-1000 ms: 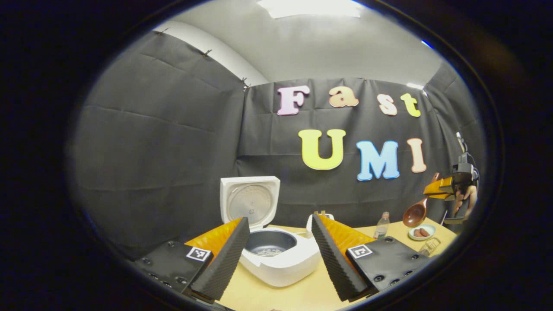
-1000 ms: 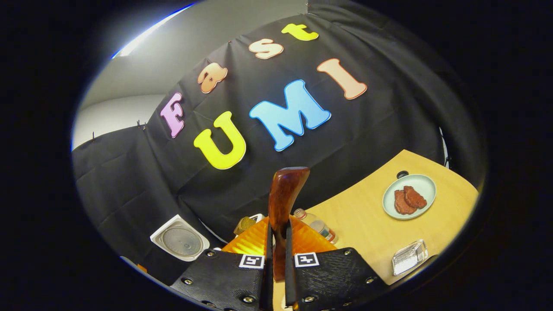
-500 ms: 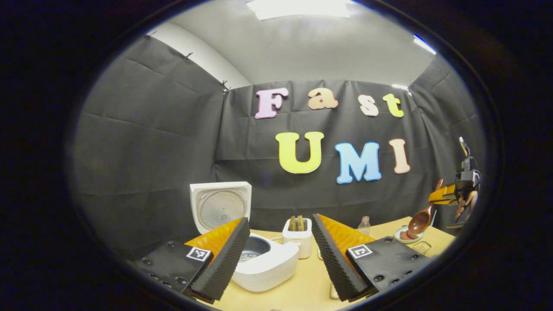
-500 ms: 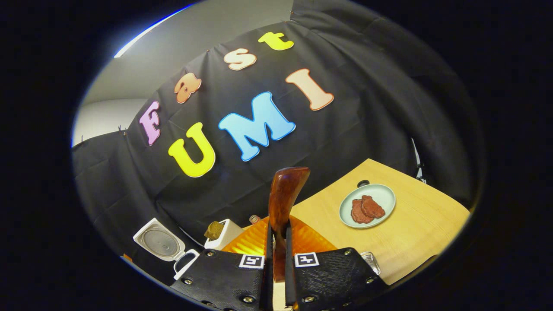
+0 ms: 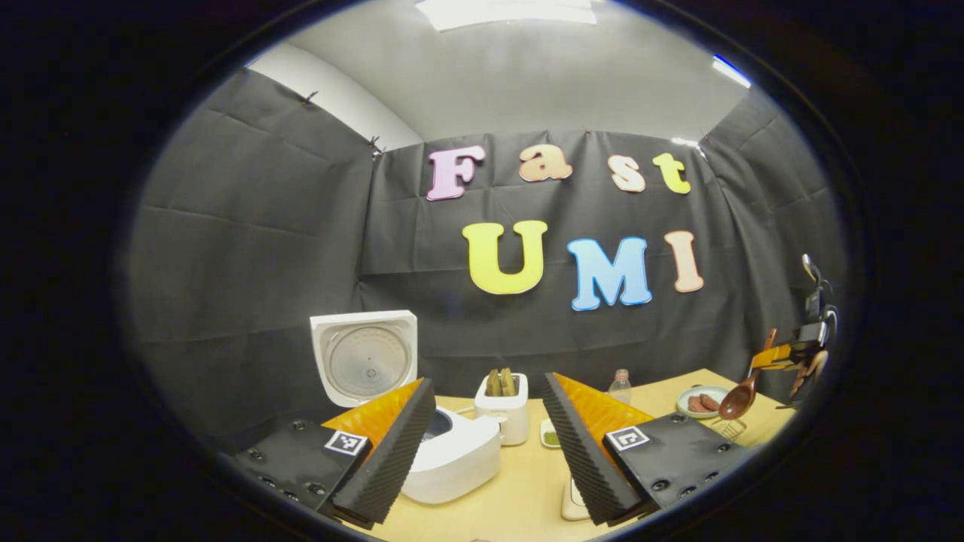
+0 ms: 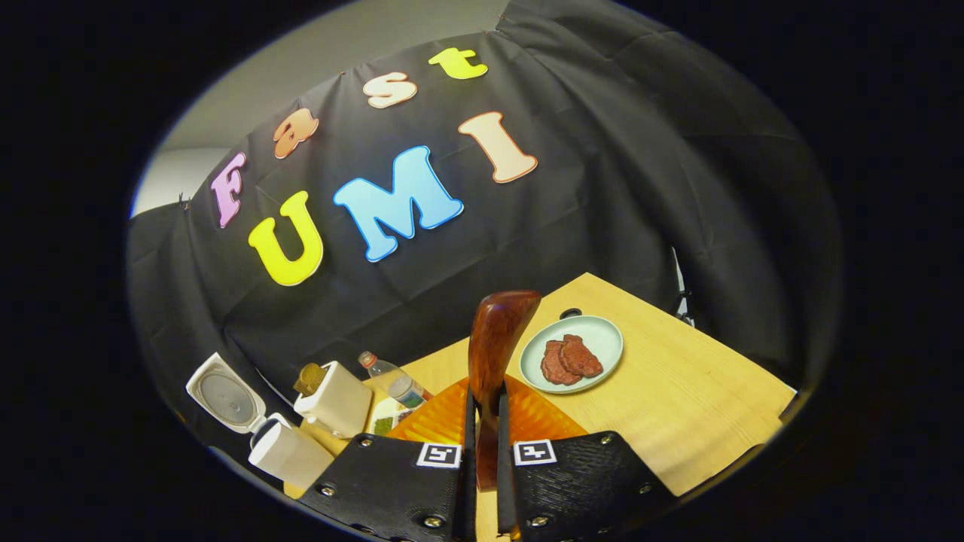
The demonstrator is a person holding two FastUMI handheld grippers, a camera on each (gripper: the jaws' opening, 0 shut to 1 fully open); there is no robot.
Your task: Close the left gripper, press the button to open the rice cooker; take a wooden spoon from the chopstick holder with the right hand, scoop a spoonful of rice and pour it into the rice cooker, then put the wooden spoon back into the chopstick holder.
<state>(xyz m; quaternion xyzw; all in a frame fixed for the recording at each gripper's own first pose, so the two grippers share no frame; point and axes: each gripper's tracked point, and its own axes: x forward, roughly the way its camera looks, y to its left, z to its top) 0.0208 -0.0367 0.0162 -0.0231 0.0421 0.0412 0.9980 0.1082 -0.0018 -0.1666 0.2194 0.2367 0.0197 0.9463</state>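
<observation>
The white rice cooker (image 5: 456,461) stands with its lid (image 5: 365,361) up, partly hidden behind my left finger. My left gripper (image 5: 488,388) hangs open in front of it, holding nothing. Just past the cooker, the white chopstick holder (image 5: 503,410) has wooden pieces sticking out of it. At the far right my right gripper (image 5: 779,354) holds the wooden spoon (image 5: 738,399), bowl down, above the table's right end. In the right gripper view the spoon's handle (image 6: 497,324) rises between the shut fingers of my right gripper (image 6: 482,403). The cooker (image 6: 285,452) and holder (image 6: 337,399) lie lower left.
A pale plate (image 6: 595,339) with brown meat slices sits on the wooden table (image 6: 700,406). A small clear bottle (image 6: 392,379) and a small dish of green bits (image 5: 551,436) stand beside the holder. A clear tray (image 5: 727,429) lies under the spoon.
My left gripper has pulled back, so the cooker looks smaller and sits further left. My right gripper has carried the spoon lower and further right, away from the cooker.
</observation>
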